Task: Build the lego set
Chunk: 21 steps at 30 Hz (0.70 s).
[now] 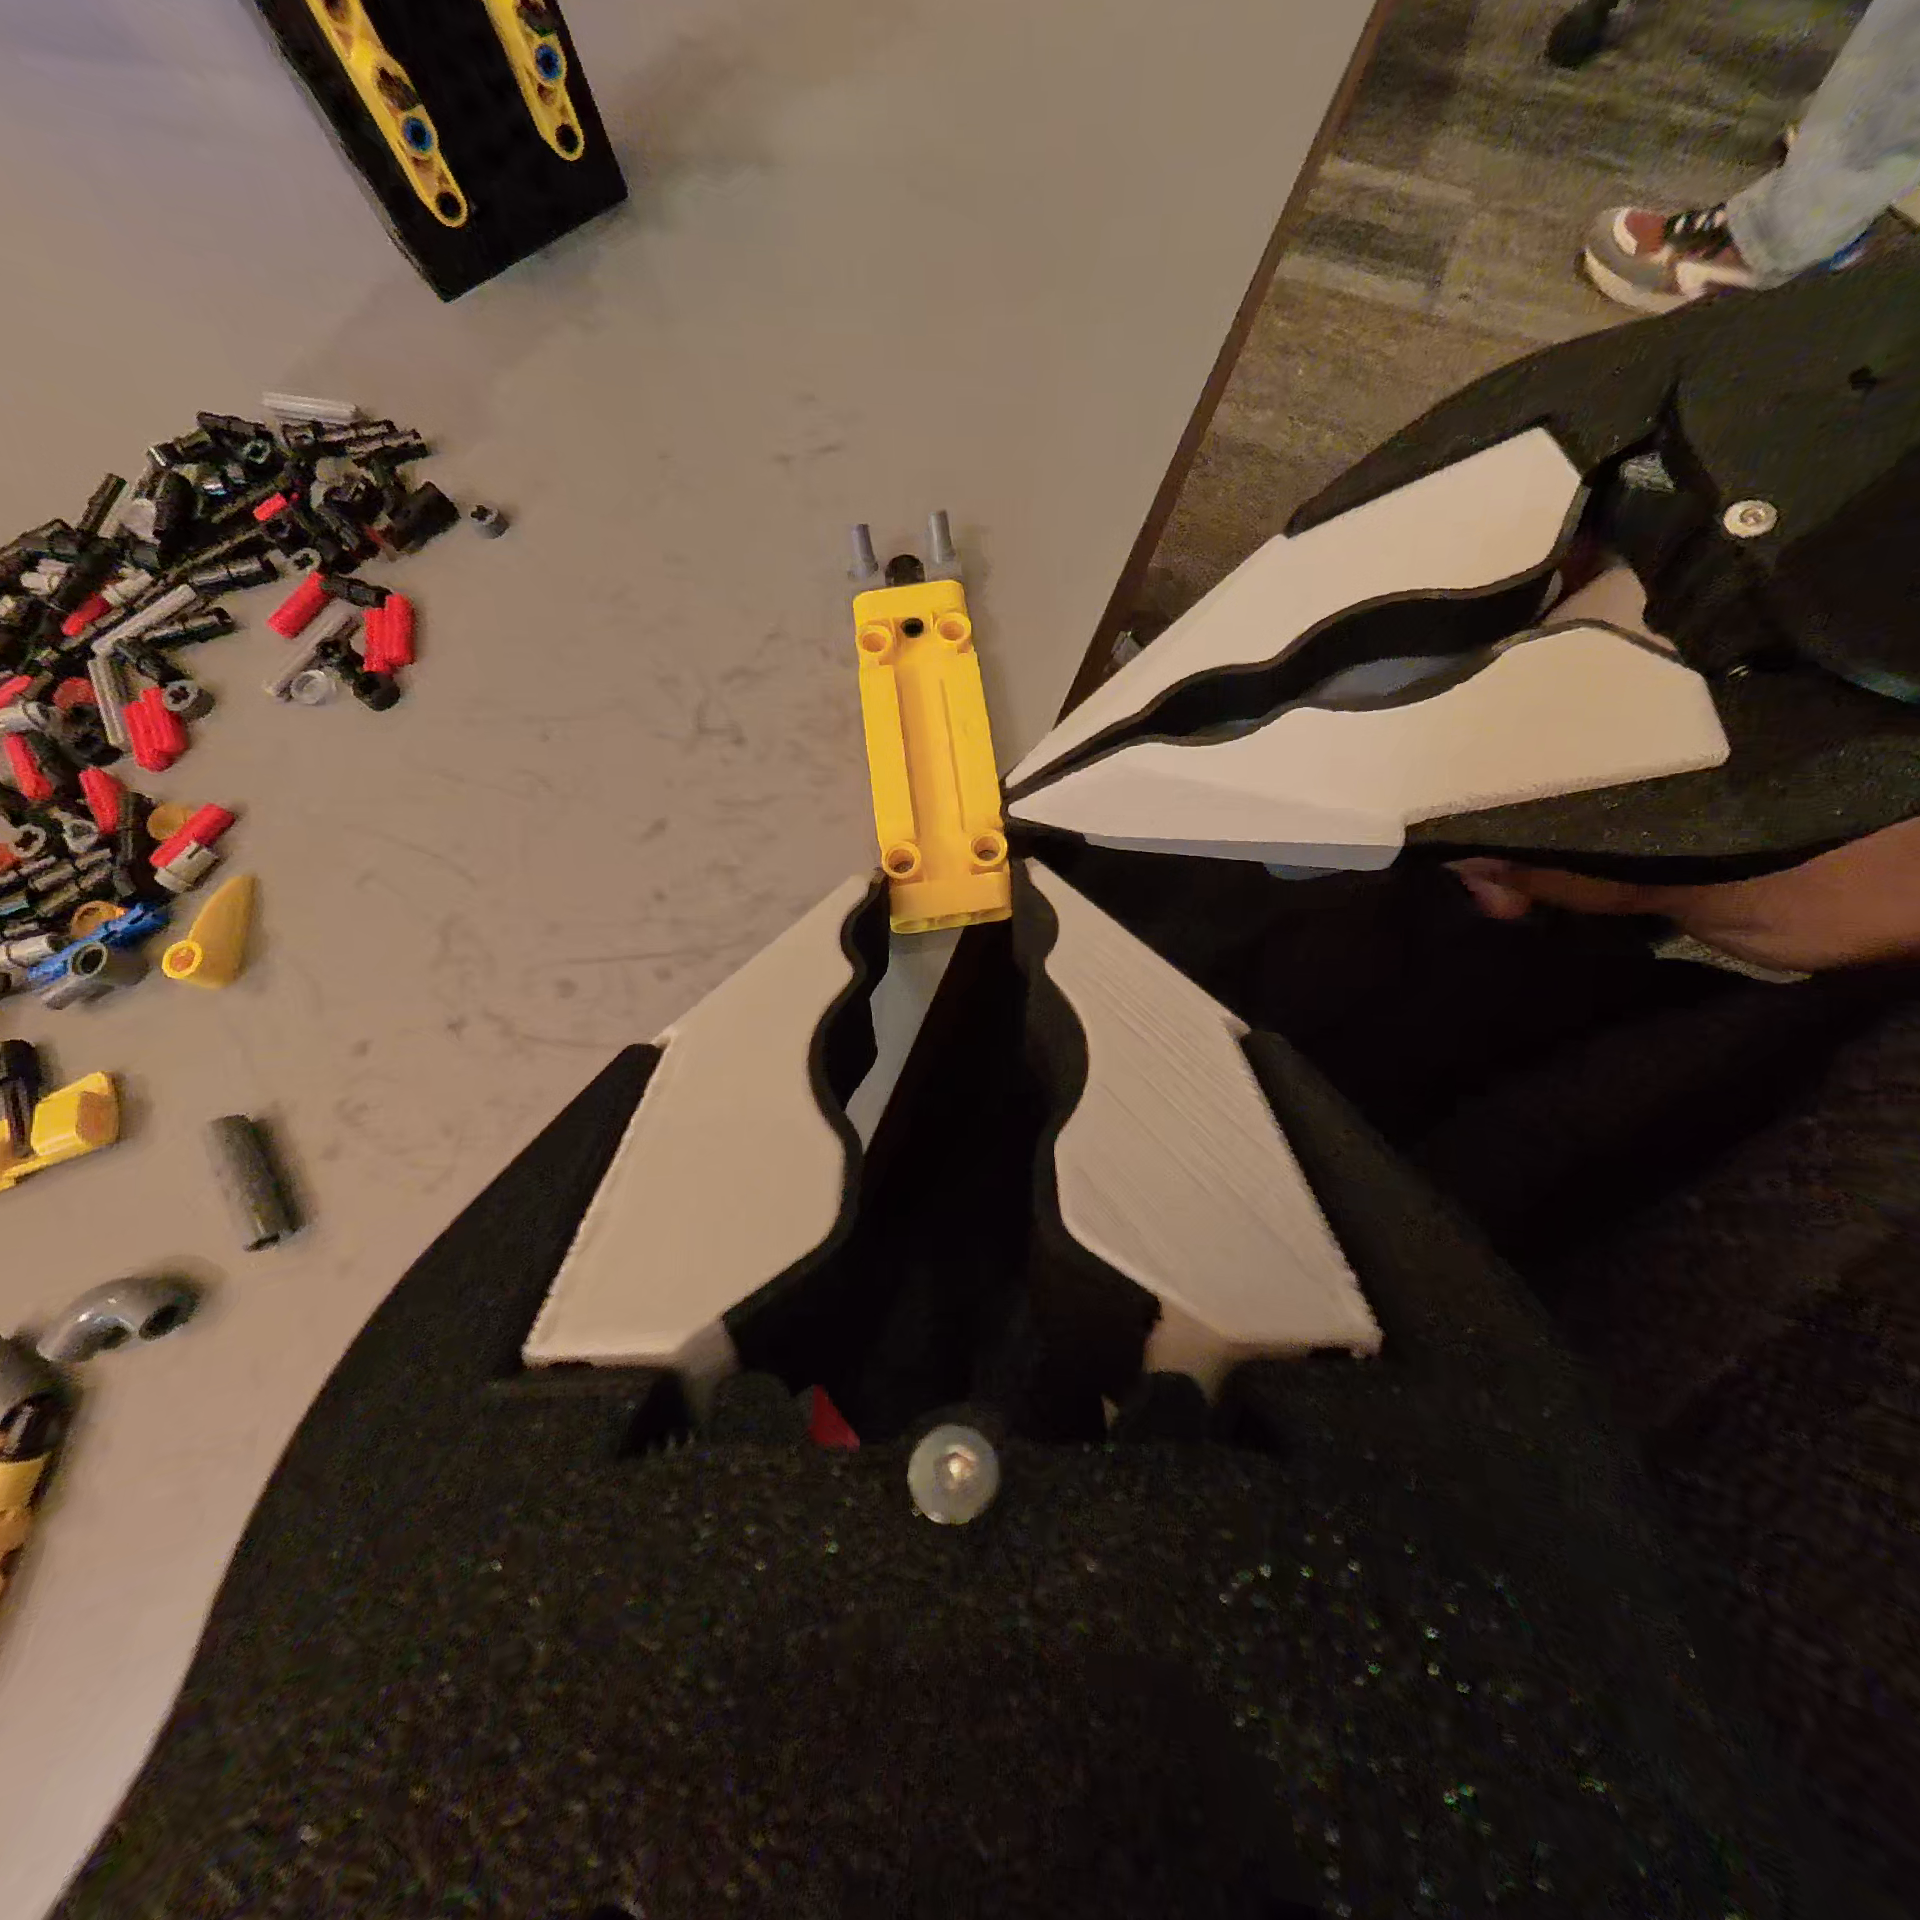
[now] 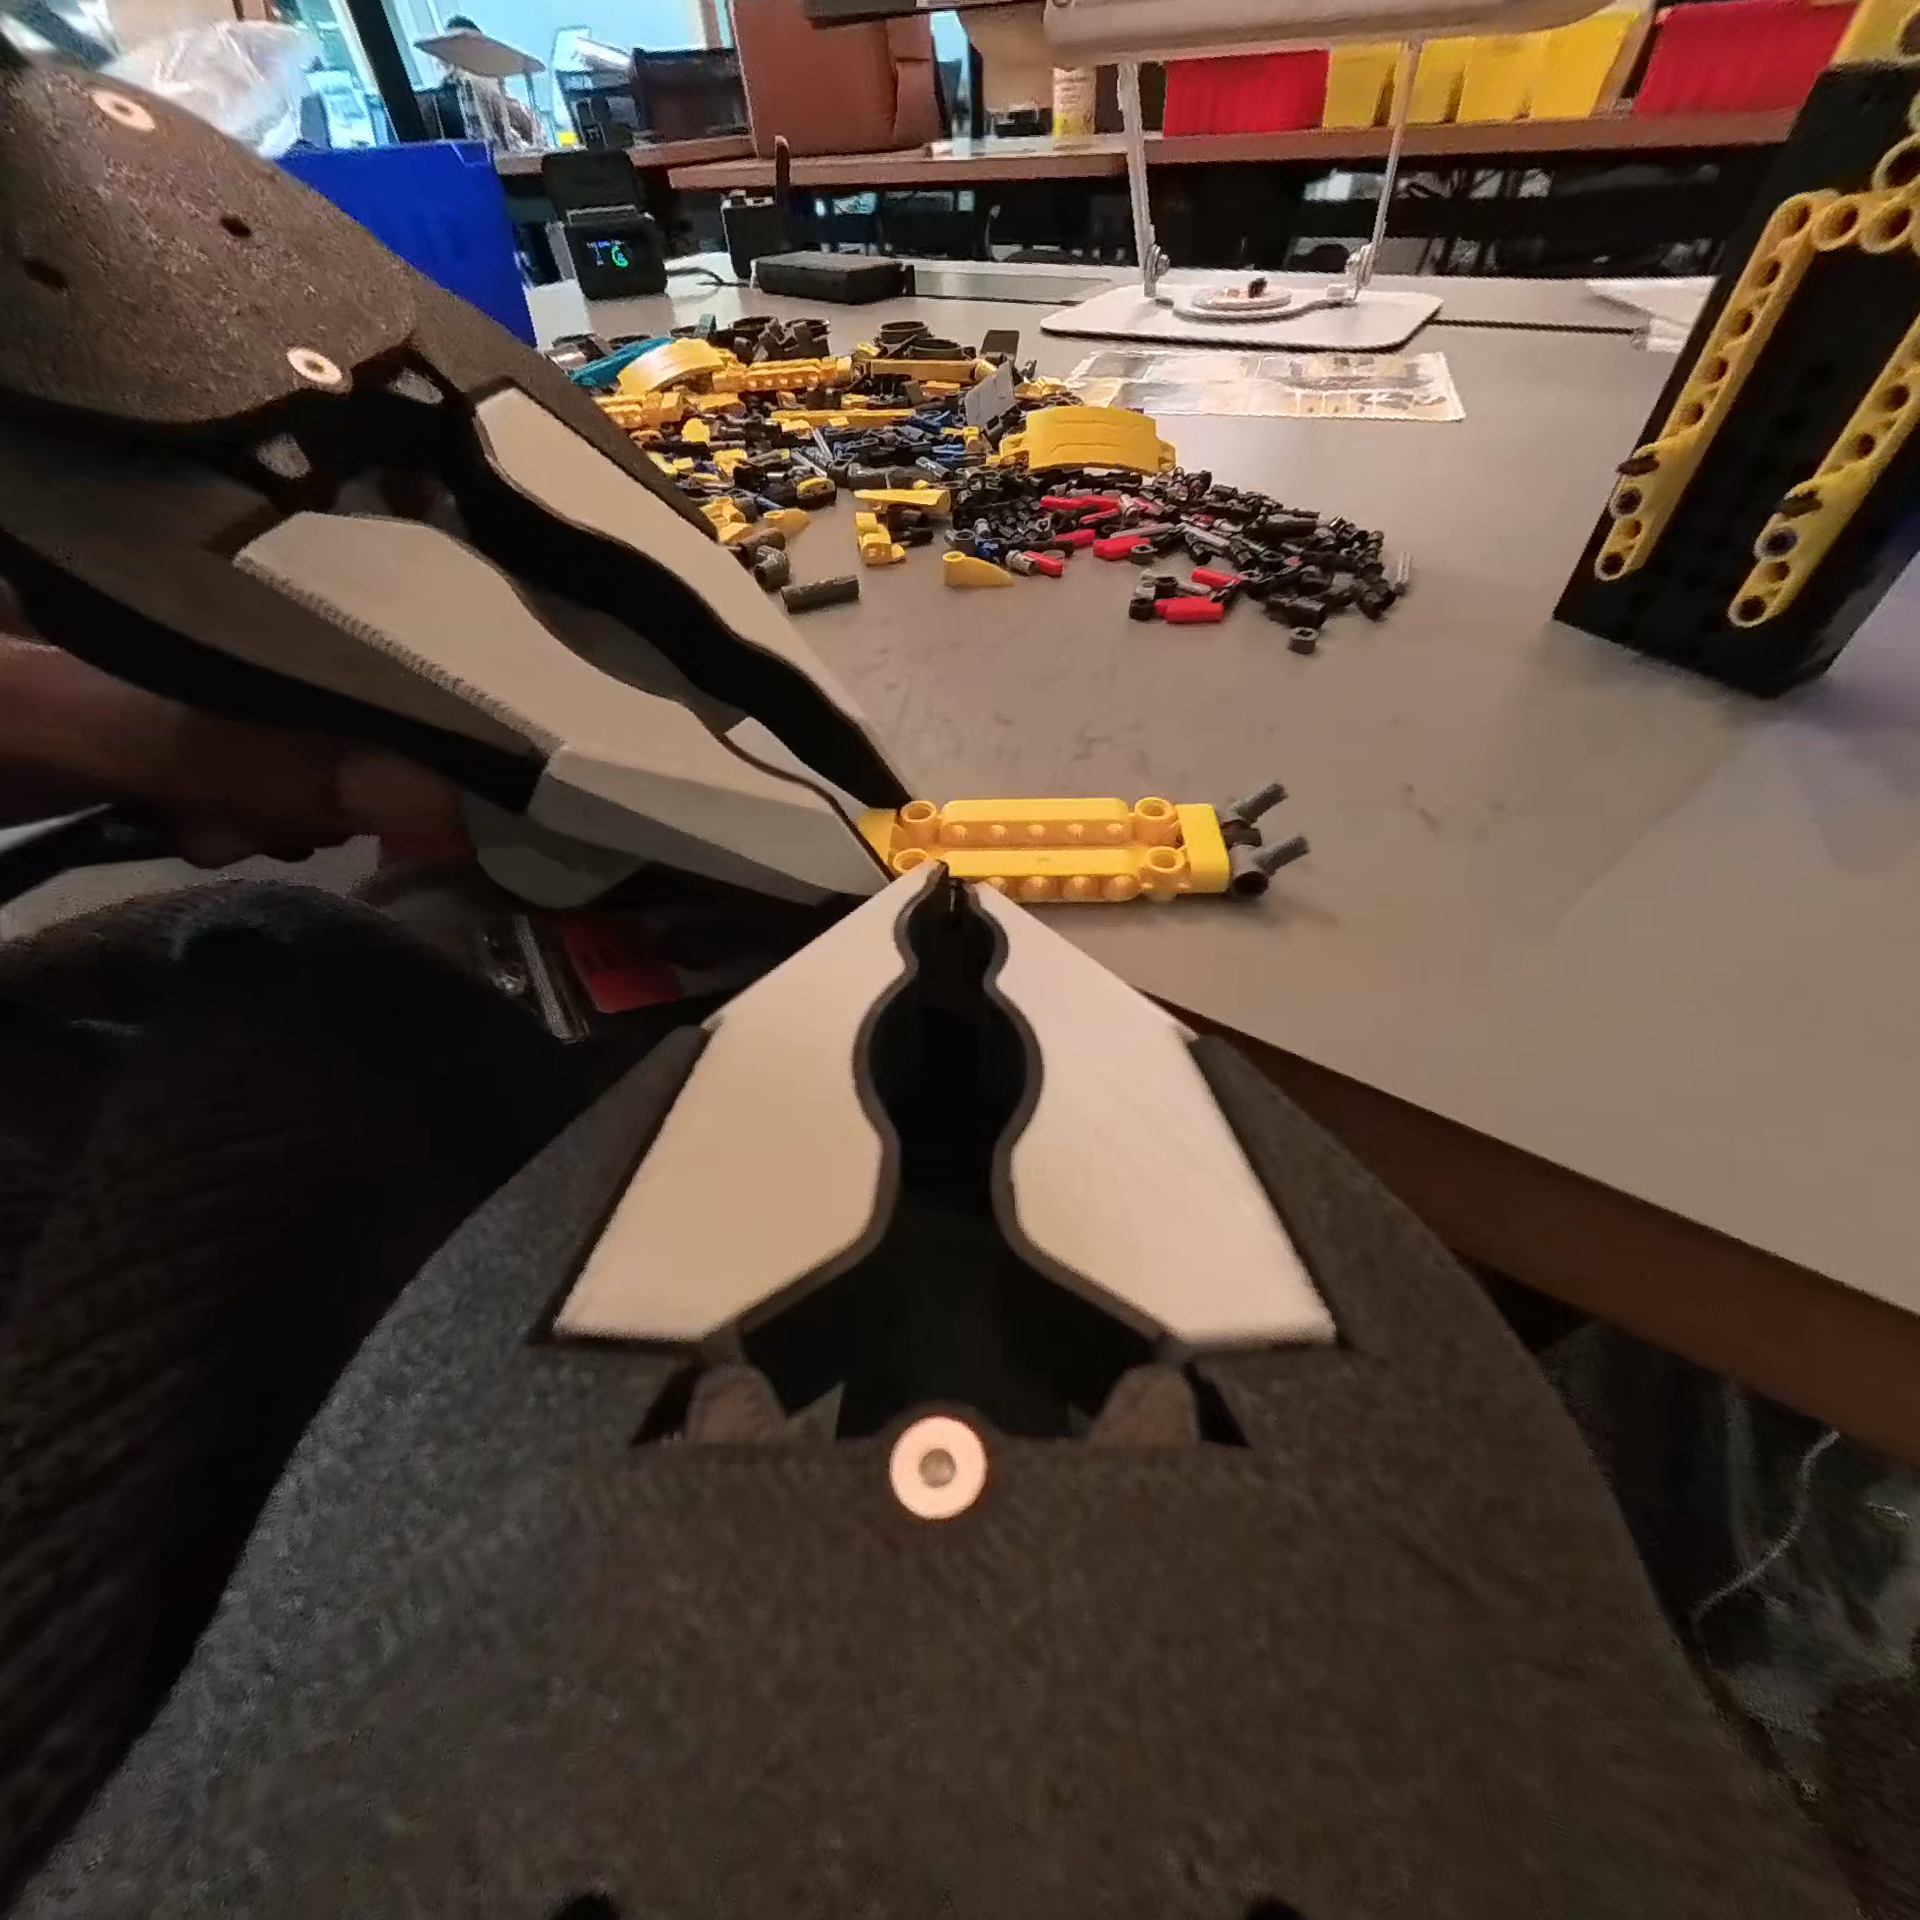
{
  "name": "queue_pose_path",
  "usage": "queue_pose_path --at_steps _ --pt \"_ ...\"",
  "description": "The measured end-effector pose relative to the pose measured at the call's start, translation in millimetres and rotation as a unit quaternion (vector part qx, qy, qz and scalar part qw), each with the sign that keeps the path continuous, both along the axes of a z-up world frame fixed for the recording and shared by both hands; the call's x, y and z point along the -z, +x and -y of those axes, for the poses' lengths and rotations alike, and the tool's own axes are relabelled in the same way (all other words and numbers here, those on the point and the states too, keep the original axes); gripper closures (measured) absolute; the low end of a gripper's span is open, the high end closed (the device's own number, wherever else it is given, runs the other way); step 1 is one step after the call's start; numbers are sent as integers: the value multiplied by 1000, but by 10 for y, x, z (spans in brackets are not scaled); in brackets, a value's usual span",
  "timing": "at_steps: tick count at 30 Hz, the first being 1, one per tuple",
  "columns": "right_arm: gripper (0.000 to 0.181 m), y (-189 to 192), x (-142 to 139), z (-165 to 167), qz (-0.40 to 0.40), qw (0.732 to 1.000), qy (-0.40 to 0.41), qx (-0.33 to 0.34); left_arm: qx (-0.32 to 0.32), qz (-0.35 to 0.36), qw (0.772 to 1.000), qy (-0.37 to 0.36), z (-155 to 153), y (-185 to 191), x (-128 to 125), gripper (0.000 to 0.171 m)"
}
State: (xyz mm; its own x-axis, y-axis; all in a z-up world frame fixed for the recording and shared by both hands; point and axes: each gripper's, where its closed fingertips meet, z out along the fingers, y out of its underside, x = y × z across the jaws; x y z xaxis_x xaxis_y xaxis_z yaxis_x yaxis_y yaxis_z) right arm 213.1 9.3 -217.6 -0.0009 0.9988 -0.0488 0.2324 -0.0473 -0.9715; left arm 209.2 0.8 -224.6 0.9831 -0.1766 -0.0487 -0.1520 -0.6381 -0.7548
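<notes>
Yellow plastic fills the middle of both views: a long building-toy panel with two grey pins and a black connector at its far end, lying near the edge of the grey table. The left gripper has its white fingers pinching the panel's near end. The right gripper comes in from the side, its fingers pressed together until the tips meet right at the panel's long edge (whether anything small is caught between them cannot be told). To the left lies a loose heap of small black, red and grey parts, well apart from the panel; a black block with yellow beams stands farther back. The panel carries only those few end pieces; most parts sit unused in the heap.
</notes>
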Motion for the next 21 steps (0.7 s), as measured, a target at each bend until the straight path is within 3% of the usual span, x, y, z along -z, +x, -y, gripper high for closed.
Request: queue_pose_path --at_steps 7,10,21 --pt "177 1 -1 -4 -8 1000 20 5 -13 4 1000 -6 -15 -10 -5 149" --pt "164 52 0 -48 -3 999 36 7 -23 10 1000 -3 -20 -9 -5 148" --pt "177 59 34 -13 19 998 50 -17 -19 -1 1000 -7 -19 -6 -3 148"
